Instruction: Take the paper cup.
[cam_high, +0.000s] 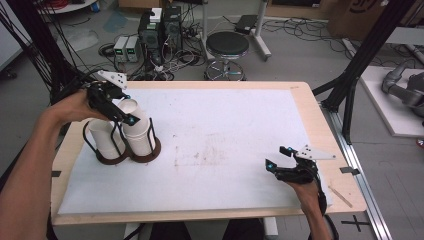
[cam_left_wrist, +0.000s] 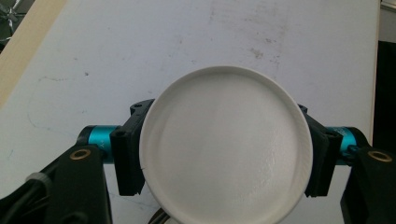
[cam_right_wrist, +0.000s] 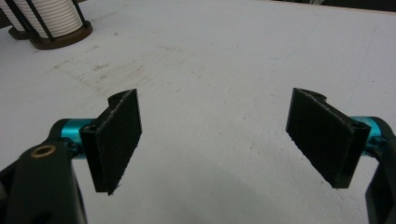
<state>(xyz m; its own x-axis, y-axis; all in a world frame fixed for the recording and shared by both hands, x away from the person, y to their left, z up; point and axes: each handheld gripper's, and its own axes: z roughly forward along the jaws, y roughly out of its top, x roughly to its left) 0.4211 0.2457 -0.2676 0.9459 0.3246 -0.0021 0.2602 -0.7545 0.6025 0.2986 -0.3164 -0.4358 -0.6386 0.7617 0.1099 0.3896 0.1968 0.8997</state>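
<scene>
Grey floor behind the worktop (cam_high: 310, 100) is cluttered with cables, a round black stool (cam_high: 227, 46) and stacked electronics boxes (cam_high: 160, 27). A white, lightly stained sheet (cam_high: 225, 145) covers the wooden worktop. At its left stand two dark wire holders (cam_high: 145, 152), side by side, each with an upright stack of white cups. The left gripper (cam_high: 120, 112) has its jaws clenched on the top cup (cam_left_wrist: 226, 144) of the right stack; the cup stands vertical, mouth up. The right gripper (cam_high: 280, 162) rests near the right front corner, jaws spread with nothing between them.
</scene>
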